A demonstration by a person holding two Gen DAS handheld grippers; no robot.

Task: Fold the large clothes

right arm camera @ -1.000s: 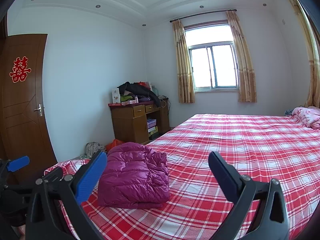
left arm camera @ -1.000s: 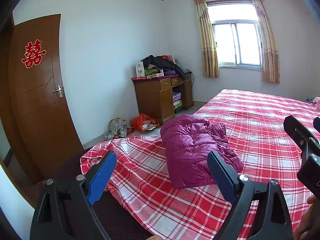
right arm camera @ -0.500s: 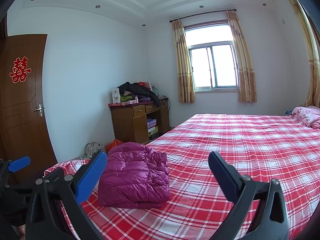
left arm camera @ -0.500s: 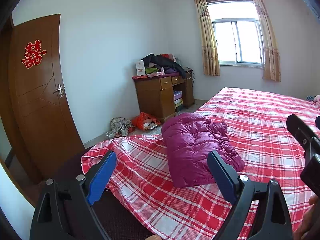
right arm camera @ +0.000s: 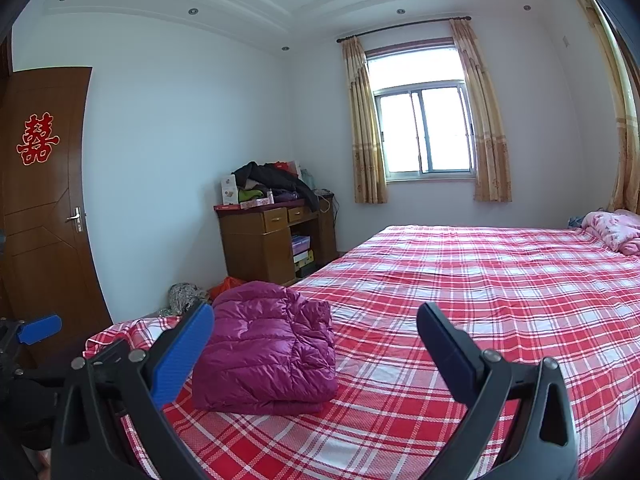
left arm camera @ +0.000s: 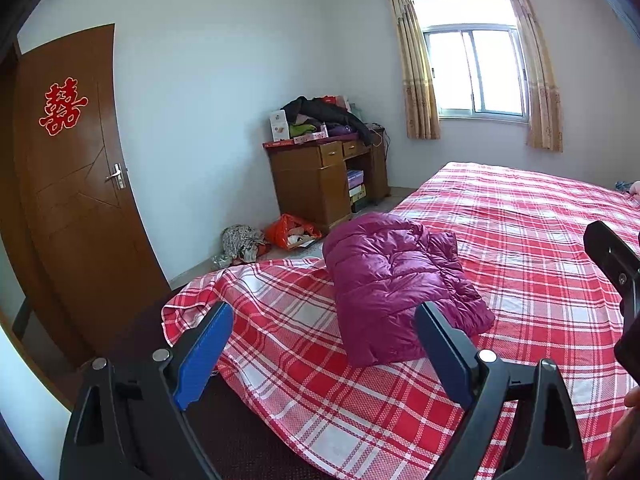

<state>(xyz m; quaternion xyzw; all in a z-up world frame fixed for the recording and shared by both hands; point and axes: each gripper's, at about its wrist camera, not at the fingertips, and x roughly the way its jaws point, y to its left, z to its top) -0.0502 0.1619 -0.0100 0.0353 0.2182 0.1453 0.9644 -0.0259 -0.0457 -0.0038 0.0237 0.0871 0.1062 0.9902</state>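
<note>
A bedroom with pale walls holds a wide bed [left arm camera: 520,240] spread with a red and white plaid sheet [right arm camera: 460,300], and both cameras look across it from its near end.

Nearest the lens, the left gripper [left arm camera: 322,356] hangs above the bed's near left corner with its blue-padded fingers [left arm camera: 202,356] spread wide apart and nothing between them. The sheet's corner droops over the dark bed edge just below it. The right gripper [right arm camera: 316,356] is held over the near edge further right, its jaws likewise wide apart and empty; part of it shows as a black bar at the right border of the left wrist view, with a bit of a hand [left arm camera: 618,446] beneath.

Beyond the fingers, the magenta puffer jacket [left arm camera: 396,284] lies folded into a thick, roughly rectangular bundle on the sheet near the bed's left edge, close to the near left corner. It touches neither gripper. Its quilted top is rumpled, and one layer sticks out a little on the side facing the middle of the bed.

Past the left edge of the bed, on the floor, sit an orange bag [left arm camera: 290,232] and a grey patterned heap [left arm camera: 242,240]. Behind them stands a wooden desk [left arm camera: 320,176] piled with dark clothes and boxes. A brown door [left arm camera: 76,200] bearing a red paper cutting is on the left wall. At the far right corner of the bed lies a pink blanket [right arm camera: 612,230]. On the far wall, a window [right arm camera: 424,132] is flanked by tan curtains.
</note>
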